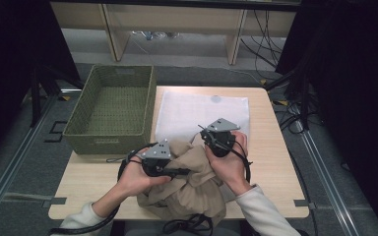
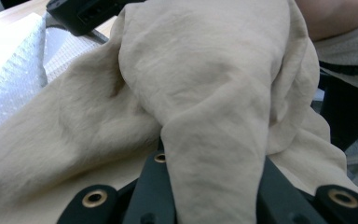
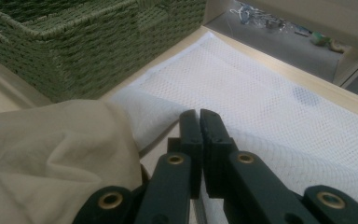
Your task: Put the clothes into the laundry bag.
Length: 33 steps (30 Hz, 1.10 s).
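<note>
A bunched beige cloth (image 1: 192, 184) lies at the table's front middle, partly on a flat white mesh bag (image 1: 192, 110). My left gripper (image 1: 181, 171) points right into the bunch and is shut on a fold of the beige cloth (image 2: 191, 70), which drapes over and between its jaws (image 2: 209, 186). My right gripper (image 1: 203, 132) sits at the cloth's far right side. Its jaws (image 3: 199, 116) are pressed together just above the near edge of the mesh bag (image 3: 270, 102), with the beige cloth (image 3: 51, 154) to their left. Nothing visible is between them.
A green woven basket (image 1: 110, 135) stands empty at the table's back left, close beside the mesh bag (image 3: 74, 51). Bare wooden table (image 1: 275, 167) shows right of the hands. Cables hang at the front edge (image 1: 187, 226). Shelving legs stand beyond the table.
</note>
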{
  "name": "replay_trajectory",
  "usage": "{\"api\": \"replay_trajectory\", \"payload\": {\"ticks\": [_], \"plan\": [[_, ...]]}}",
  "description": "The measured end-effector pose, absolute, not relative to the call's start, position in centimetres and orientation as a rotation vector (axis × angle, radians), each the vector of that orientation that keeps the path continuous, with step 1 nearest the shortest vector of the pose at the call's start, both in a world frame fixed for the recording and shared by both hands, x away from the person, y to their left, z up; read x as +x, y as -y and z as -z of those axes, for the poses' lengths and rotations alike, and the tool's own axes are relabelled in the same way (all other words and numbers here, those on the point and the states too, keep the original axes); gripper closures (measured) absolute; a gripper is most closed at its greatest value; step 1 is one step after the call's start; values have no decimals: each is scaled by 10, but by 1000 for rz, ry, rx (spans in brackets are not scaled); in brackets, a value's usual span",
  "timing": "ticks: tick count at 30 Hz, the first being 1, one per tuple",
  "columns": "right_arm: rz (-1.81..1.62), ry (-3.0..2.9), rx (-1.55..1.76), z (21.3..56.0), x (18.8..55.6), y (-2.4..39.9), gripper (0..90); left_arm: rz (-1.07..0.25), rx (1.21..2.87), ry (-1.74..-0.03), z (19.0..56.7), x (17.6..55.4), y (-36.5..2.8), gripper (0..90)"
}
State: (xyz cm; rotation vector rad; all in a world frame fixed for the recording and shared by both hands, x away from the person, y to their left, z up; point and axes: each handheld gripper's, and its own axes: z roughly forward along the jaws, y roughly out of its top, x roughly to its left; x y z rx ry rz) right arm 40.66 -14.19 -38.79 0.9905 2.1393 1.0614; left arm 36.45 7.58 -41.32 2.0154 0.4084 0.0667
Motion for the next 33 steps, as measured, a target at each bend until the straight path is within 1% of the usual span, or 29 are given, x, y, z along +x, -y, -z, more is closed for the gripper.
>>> {"api": "replay_trajectory", "payload": {"ticks": [5, 8, 9, 10, 11, 12, 14, 16, 18, 19, 23, 28, 33], "plan": [[-1077, -2124, 1001, 386, 405, 141, 897, -40, 2024, -369, 412, 360, -73, 826], [-1090, -2124, 1004, 383, 403, 140, 897, -16, 1997, -354, 409, 357, -70, 826], [-1091, -2121, 972, 383, 404, 140, 897, 25, 1999, -365, 409, 355, -70, 826], [-1095, -2126, 968, 381, 403, 140, 897, 31, 1995, -356, 408, 354, -70, 826], [-1098, -2122, 951, 381, 403, 139, 897, 33, 1994, -376, 408, 353, -69, 826], [-1100, -2124, 971, 381, 402, 139, 897, -11, 2001, -343, 407, 356, -69, 826], [-1107, -2125, 977, 380, 401, 139, 897, 28, 1991, -355, 410, 358, -67, 825], [-1108, -2123, 958, 380, 401, 138, 897, 12, 2010, -389, 414, 362, -67, 825], [-1104, -2123, 973, 378, 398, 137, 897, -56, 2041, -411, 418, 367, -65, 824], [-1114, -2130, 976, 378, 398, 136, 897, -62, 2047, -438, 420, 370, -64, 824], [-1118, -2132, 966, 378, 395, 133, 897, -173, 2060, -522, 426, 380, -61, 823], [-1130, -2126, 941, 375, 394, 134, 898, -296, 2043, -615, 419, 382, -66, 825], [-1149, -2109, 926, 368, 390, 134, 898, -367, 2034, -665, 413, 384, -71, 823]]}}
